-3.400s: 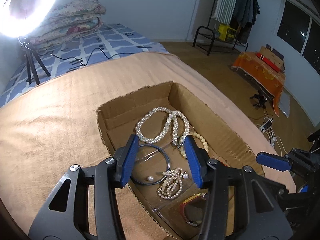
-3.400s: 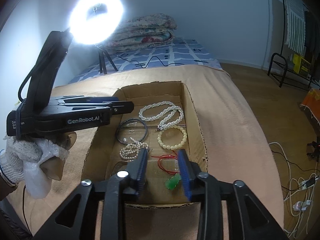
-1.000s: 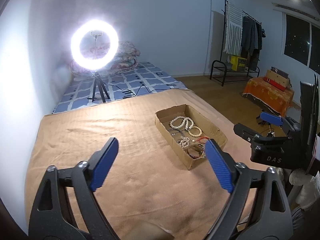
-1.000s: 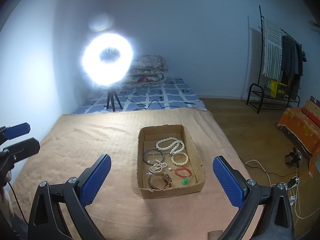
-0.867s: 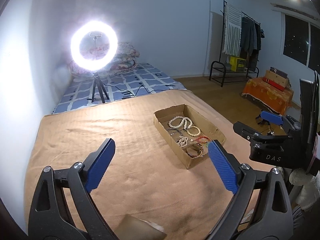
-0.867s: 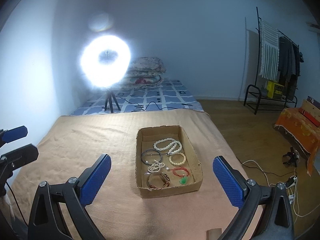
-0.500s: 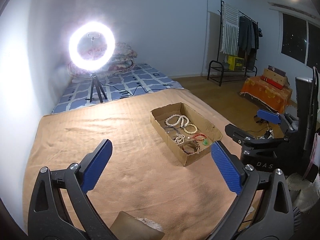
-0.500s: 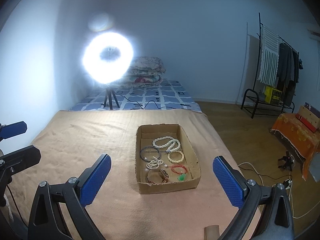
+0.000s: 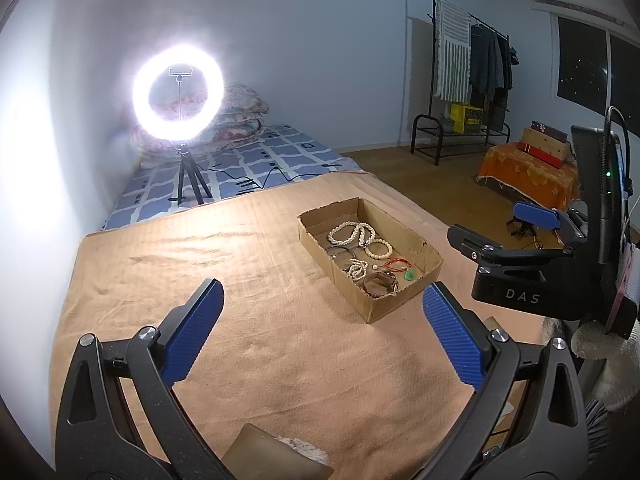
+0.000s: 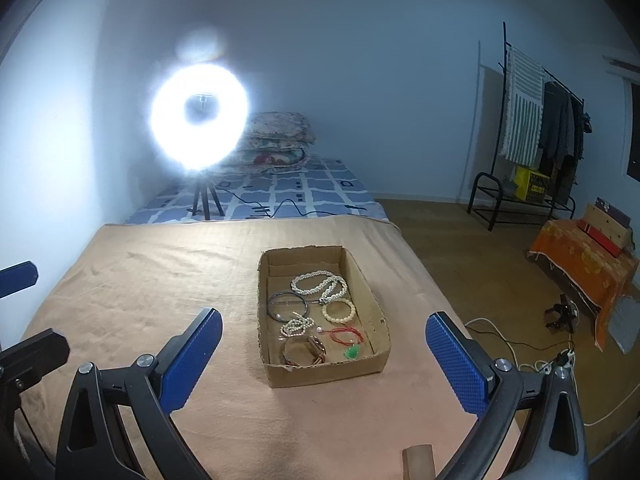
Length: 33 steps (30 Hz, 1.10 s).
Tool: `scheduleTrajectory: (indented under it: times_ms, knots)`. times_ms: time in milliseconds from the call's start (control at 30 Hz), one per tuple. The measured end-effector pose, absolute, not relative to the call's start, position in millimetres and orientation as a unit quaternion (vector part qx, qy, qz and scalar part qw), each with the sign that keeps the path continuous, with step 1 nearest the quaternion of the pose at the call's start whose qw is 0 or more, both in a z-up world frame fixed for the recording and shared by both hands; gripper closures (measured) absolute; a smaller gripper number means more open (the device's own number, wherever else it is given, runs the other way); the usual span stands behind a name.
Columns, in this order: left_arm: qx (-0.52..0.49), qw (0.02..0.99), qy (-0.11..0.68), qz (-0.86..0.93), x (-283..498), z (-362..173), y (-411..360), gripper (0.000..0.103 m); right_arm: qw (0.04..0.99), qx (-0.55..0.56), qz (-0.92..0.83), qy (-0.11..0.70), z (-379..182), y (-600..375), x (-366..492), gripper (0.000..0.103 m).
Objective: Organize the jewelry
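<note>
A shallow cardboard box (image 10: 378, 316) sits on the tan blanket (image 10: 160, 280). It holds a long pearl necklace (image 10: 320, 284), a dark ring bangle (image 10: 286, 304), a cream bead bracelet (image 10: 339, 311), a small pearl strand (image 10: 297, 325), a red cord with a green pendant (image 10: 352, 351) and a brown bangle (image 10: 306, 350). The box also shows in the left wrist view (image 9: 420, 240). My right gripper (image 10: 322, 344) is open and empty, held well back from the box. My left gripper (image 9: 320, 320) is open and empty, back and left of the box.
A bright ring light on a tripod (image 10: 200, 120) stands on the blue patterned mattress (image 10: 300, 196) behind the blanket. Folded quilts (image 10: 276, 140) lie against the wall. A clothes rack (image 10: 532, 128), an orange-covered low table (image 10: 580, 264) and floor cables (image 10: 520, 348) are to the right.
Both grippers have pulled far back from the box and opened wide. Over the last second they drift slightly; the jewelry stays in the box.
</note>
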<state>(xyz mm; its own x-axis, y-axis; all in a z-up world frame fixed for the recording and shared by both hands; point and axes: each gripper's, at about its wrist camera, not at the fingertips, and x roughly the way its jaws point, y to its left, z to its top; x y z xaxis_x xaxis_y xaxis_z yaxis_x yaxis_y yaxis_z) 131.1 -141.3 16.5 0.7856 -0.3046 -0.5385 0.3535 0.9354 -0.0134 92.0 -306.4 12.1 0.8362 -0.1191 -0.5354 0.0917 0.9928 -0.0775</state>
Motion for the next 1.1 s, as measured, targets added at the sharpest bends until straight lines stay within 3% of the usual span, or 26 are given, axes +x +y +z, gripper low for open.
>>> scheduleTrajectory:
  times_ms: [1100]
  knots:
    - [0.047, 0.943, 0.281, -0.171, 131.2, 13.0, -139.8, 0.002, 0.957, -0.017, -0.051, 0.284, 12.8, -307.9, 93.0, 0.0]
